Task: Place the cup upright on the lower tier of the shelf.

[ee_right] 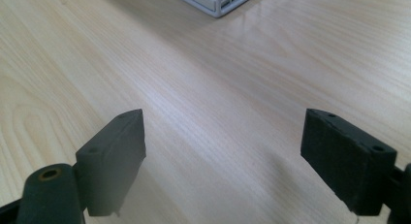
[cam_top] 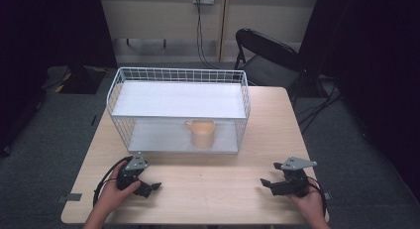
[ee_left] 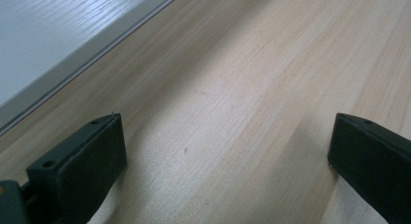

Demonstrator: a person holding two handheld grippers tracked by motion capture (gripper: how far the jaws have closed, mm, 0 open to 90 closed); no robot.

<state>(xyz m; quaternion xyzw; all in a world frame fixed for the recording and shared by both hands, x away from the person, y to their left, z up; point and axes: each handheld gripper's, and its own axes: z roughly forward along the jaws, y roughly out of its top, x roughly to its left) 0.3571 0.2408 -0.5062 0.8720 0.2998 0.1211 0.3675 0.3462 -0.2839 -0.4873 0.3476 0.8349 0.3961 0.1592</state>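
Note:
A white wire rack (cam_top: 179, 109) with two shelves stands at the back middle of the wooden table (cam_top: 208, 179). On its lower shelf sits a pale orange mug (cam_top: 201, 133), handle to the left. My left gripper (cam_top: 151, 187) rests near the front left of the table, open, nothing between its jaws. My right gripper (cam_top: 265, 184) rests near the front right, also open and empty. In the left gripper view the left gripper (ee_left: 225, 146) looks over bare wood beside the rack's white base (ee_left: 58, 40). The right gripper (ee_right: 223, 146) faces bare table, with a rack corner (ee_right: 218, 3) far ahead.
A black folding chair (cam_top: 270, 58) stands behind the table at the right. A cable (cam_top: 199, 35) hangs from a wall socket behind the rack. Grey carpet surrounds the table. The tabletop between the two grippers is bare wood.

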